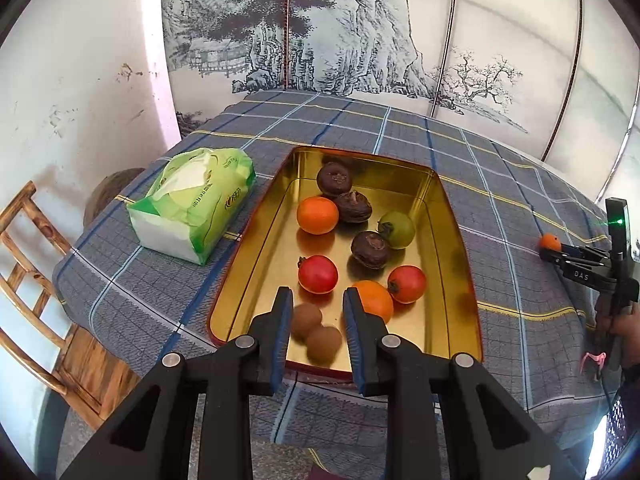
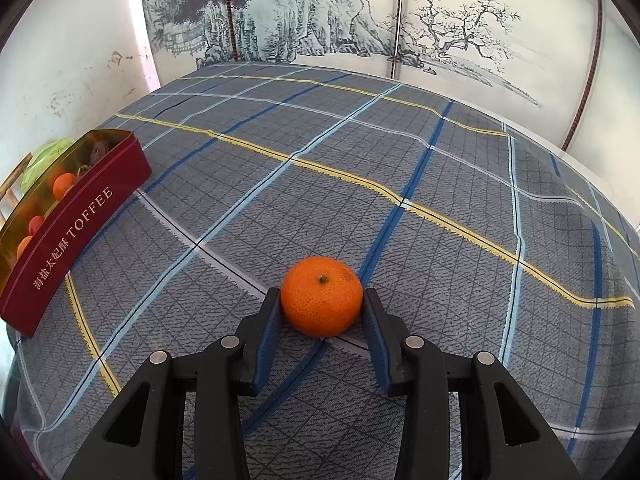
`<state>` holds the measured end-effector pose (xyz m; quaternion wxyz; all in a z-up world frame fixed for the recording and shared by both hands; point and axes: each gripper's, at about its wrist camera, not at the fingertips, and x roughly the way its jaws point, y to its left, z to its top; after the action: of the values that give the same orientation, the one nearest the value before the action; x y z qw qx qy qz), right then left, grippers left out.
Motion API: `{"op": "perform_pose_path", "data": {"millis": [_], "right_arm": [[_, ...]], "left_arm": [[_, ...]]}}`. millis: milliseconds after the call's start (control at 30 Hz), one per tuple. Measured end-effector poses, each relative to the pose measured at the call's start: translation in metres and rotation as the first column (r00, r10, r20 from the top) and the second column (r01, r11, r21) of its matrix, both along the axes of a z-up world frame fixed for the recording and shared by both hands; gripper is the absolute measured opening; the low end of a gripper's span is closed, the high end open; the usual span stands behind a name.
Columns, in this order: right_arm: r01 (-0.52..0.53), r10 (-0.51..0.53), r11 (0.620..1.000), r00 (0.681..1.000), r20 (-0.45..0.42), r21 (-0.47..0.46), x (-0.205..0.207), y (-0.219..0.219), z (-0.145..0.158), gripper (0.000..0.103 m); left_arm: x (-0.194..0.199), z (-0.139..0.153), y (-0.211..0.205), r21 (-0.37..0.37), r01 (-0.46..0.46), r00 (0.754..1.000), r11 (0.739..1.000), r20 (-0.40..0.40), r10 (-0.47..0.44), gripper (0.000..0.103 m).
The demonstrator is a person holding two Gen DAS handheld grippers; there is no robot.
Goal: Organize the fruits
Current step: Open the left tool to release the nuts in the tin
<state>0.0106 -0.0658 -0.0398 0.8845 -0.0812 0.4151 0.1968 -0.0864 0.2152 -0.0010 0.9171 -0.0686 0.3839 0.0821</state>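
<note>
Item: tangerine (image 2: 322, 302), resting on checked tablecloth (image 2: 360, 160), set between the right gripper (image 2: 322, 308) fingers; the pads flank it closely, contact uncertain. Left gripper (image 1: 316, 308): jaws narrow, nothing held, above the gold tin (image 1: 256, 256) of fruit.

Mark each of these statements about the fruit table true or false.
1. A mandarin sits on the checked cloth between the right gripper's fingers. True.
2. The tin holds only orange fruit. False: it also holds red fruit, a green fruit and dark brown fruit.
3. The tissue pack lies inside the tin. False: it lies on the cloth beside the tin.
4. The tin's red side reads TOFFEE. True.
</note>
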Motion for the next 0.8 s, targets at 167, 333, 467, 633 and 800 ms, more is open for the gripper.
{"op": "perform_pose_path", "data": {"millis": [167,333,467,633,800], "right_arm": [[0.001,-0.001,1.0,1.0,0.0,-0.001,0.001,-0.003,0.0,0.044],[0.0,0.0,1.0,1.0,0.001,-0.002,0.0,-0.001,0.0,0.044],[0.002,-0.002,1.0,1.0,0.003,-0.006,0.0,-0.001,0.0,0.044],[0.002,-0.002,1.0,1.0,0.005,-0.011,0.0,-0.003,0.0,0.044],[0.014,-0.014,1.0,1.0,0.005,-0.013,-0.001,-0.007,0.001,0.043]], "left_arm": [[0.002,0.0,0.002,-0.011,0.002,1.0,1.0,-0.004,-0.002,0.023],[0.001,0.002,-0.004,0.006,0.006,1.0,1.0,0.003,-0.006,0.023],[-0.001,0.005,-0.008,0.021,-0.004,1.0,1.0,0.011,0.004,0.031],[-0.004,0.009,-0.01,0.044,-0.024,0.999,0.999,0.026,0.023,0.051],[-0.007,0.013,-0.016,0.103,-0.036,0.999,0.994,0.042,0.032,0.069]]}}
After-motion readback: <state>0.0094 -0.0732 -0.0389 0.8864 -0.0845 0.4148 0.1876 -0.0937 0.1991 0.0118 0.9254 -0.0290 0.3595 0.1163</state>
